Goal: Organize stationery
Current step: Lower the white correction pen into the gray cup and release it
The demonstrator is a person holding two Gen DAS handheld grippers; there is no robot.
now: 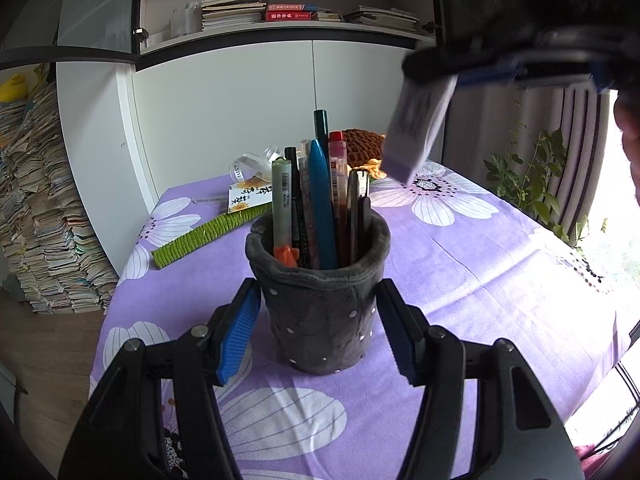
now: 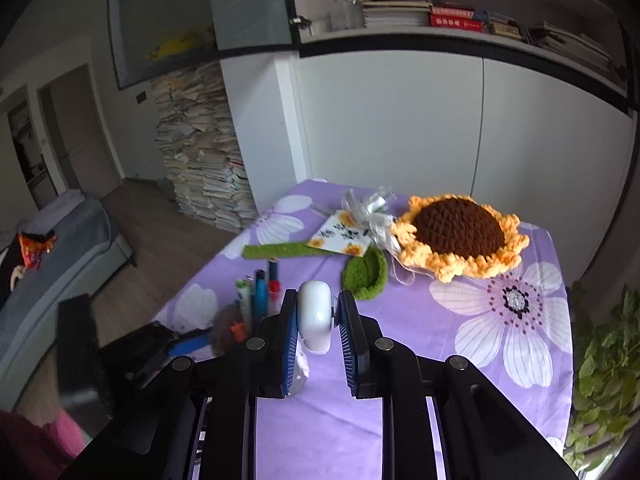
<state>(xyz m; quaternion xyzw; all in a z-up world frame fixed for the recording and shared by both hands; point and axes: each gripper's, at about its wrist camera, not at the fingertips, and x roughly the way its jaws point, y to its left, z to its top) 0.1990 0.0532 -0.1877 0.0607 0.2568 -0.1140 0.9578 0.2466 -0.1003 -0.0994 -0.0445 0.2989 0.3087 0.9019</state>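
Right tongs (image 2: 318, 322) pinch a white oblong eraser (image 2: 316, 316), raised right of the grey felt pen cup (image 1: 320, 300), which left tongs (image 1: 316, 332) clamp upright.

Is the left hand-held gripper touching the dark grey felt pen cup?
Touching. In the left wrist view, the left hand-held gripper has both blue pads pressed against the sides of the dark grey felt pen cup.

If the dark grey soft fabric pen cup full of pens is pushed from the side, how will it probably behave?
The dark grey soft fabric pen cup looks floppy: its rim sags unevenly, so it would probably dent before sliding. The tall pens rise well above the rim, so it may tip. The left gripper clamping both sides likely steadies it.
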